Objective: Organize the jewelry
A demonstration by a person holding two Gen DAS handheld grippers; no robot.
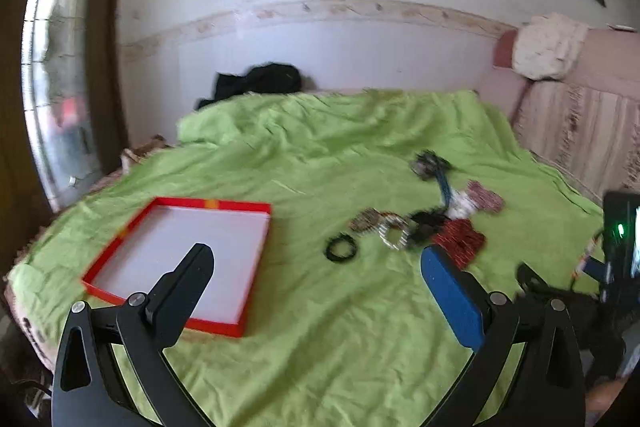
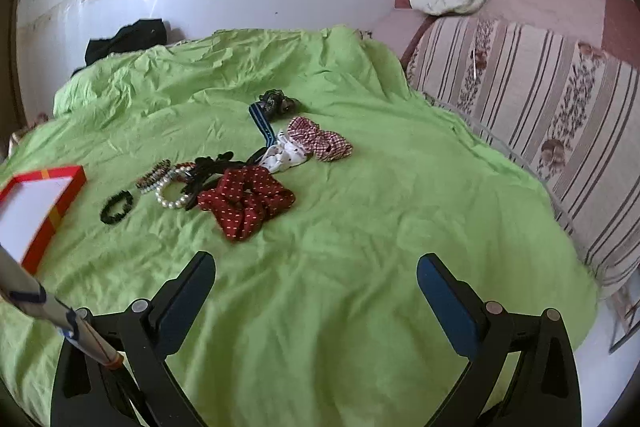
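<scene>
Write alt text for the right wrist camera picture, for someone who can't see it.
A pile of hair ties and bracelets lies on a green bedsheet: a dark red dotted scrunchie, a pearl bracelet and a small black hair tie nearest. The open right gripper hovers empty in front of them, and a red tray sits at far left.

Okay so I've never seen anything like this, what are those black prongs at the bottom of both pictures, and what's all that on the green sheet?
Those prongs are two-finger grippers a person holds, one per hand, each carrying a wide-angle camera. One picture looks along the left gripper, the other along the right gripper. Both are open and hold nothing. On the green sheet lies a red tray, nothing in it, and beside it a loose pile: a pearl bracelet, a small black band, a dotted red scrunchie, a checked scrunchie.
</scene>
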